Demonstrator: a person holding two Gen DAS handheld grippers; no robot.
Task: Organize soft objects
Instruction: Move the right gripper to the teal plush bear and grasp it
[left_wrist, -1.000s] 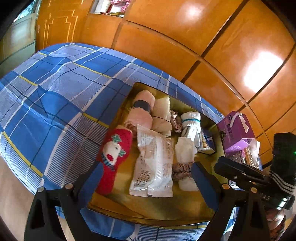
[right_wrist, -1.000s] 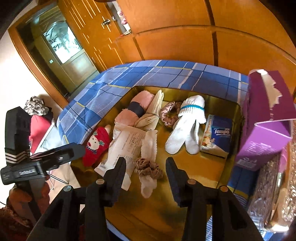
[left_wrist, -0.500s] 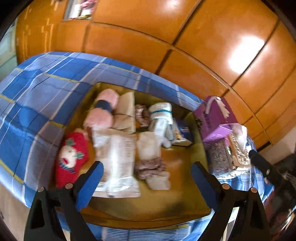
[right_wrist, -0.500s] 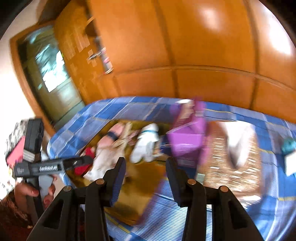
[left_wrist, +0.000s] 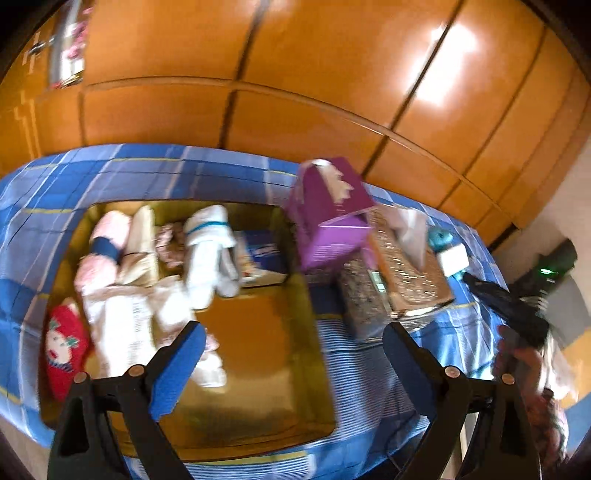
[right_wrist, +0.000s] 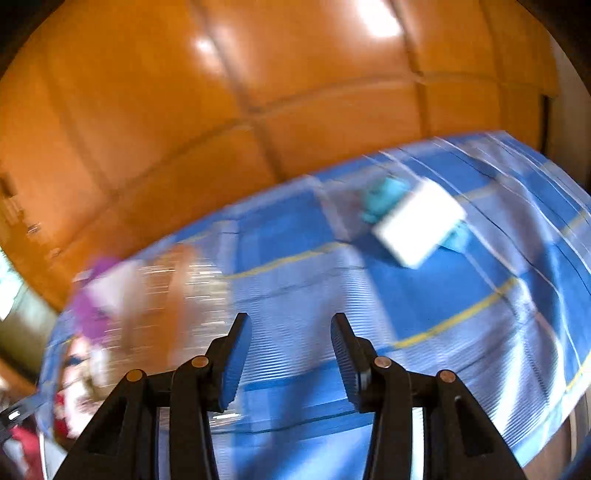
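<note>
Most of the soft items already lie in the golden tray (left_wrist: 258, 417) on the blue checked cloth (left_wrist: 147, 170): a pink roll with a dark band (left_wrist: 105, 240), a cream folded piece (left_wrist: 142, 240), a white sock pair (left_wrist: 208, 243), a packaged white item (left_wrist: 125, 321), a red doll-faced sock (left_wrist: 64, 343) at the tray's left edge, and a tissue pack (left_wrist: 264, 254). The near right half of the tray is bare. Still outside, well apart to the right, lies a teal soft item under a white card (right_wrist: 419, 221); blur hides what it is. A purple box (left_wrist: 328, 214) and glittery boxes (left_wrist: 402, 269) stand between. Left gripper (left_wrist: 293, 350): jaws wide, empty, above the tray. Right gripper (right_wrist: 291, 354): jaws narrowly parted, nothing between, over bare cloth short of the teal item. Judgement: late stage; that piece probably remains to collect.
</note>
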